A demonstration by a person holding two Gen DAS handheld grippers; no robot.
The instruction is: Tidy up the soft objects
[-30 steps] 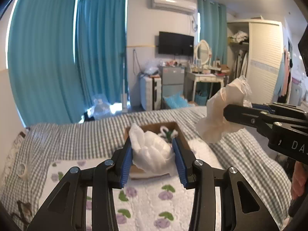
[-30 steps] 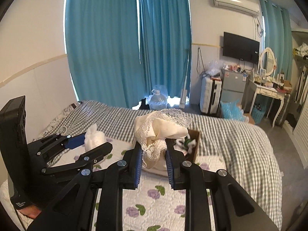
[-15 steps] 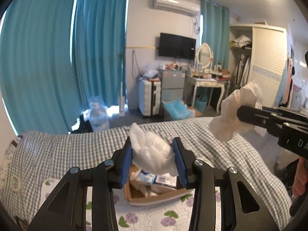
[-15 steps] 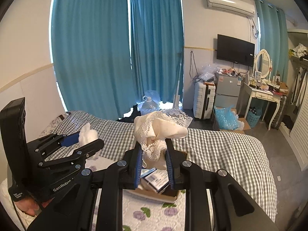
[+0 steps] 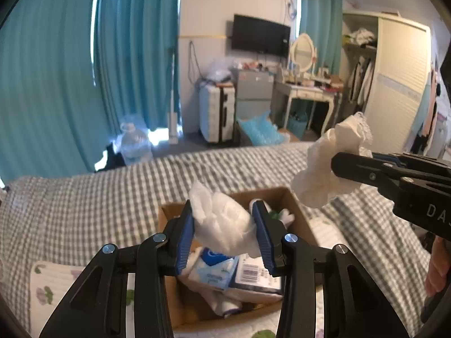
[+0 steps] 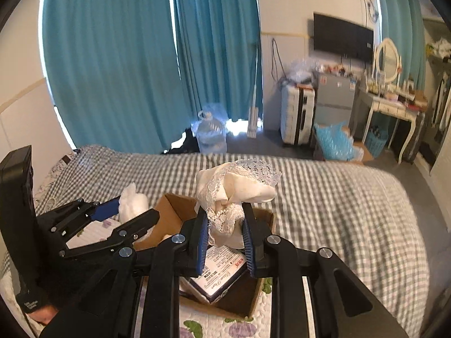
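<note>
Behind the left tool (image 5: 224,232) and its white cloth (image 5: 225,229), half-hidden cardboard box (image 5: 270,194) contents

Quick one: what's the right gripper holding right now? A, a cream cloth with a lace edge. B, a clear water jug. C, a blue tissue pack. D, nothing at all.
A: in the right wrist view the right gripper has its blue-padded fingers pressed on a cream lace-edged cloth, held above the cardboard box on the bed.
</note>
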